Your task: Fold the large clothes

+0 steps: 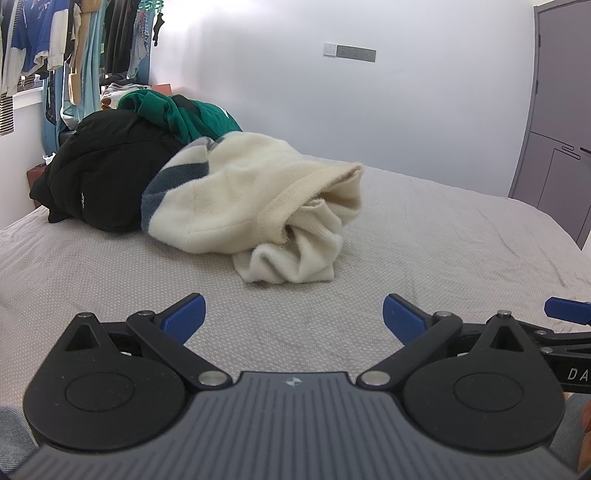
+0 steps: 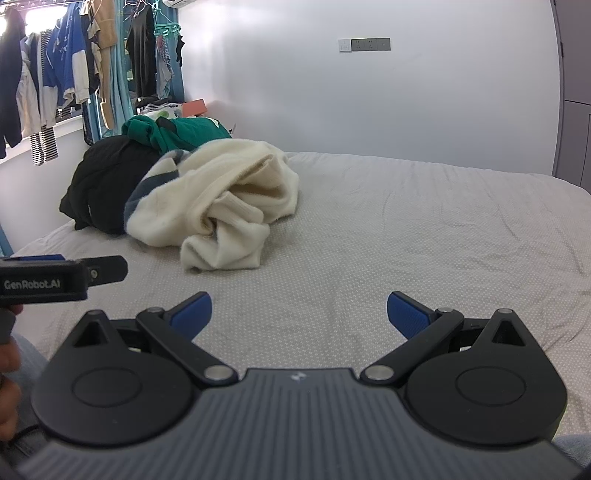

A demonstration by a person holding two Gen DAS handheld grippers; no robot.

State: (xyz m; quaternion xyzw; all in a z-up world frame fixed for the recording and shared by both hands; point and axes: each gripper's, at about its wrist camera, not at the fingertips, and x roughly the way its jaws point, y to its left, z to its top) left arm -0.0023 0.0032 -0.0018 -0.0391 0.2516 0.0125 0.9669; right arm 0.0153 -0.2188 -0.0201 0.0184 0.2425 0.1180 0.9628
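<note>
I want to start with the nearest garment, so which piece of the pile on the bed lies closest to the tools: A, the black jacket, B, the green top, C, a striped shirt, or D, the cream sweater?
D: the cream sweater spills forward on the bed, in front of the black jacket and green top.

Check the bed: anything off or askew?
Nothing damaged. The cream sweater lies crumpled, leaning on the black jacket with a green top heaped behind. Both grippers, left and right, open, empty.

Soft, even daylight from the window [image 2: 14, 22] at left; sharp focus, strong fisheye bending at edges.
</note>
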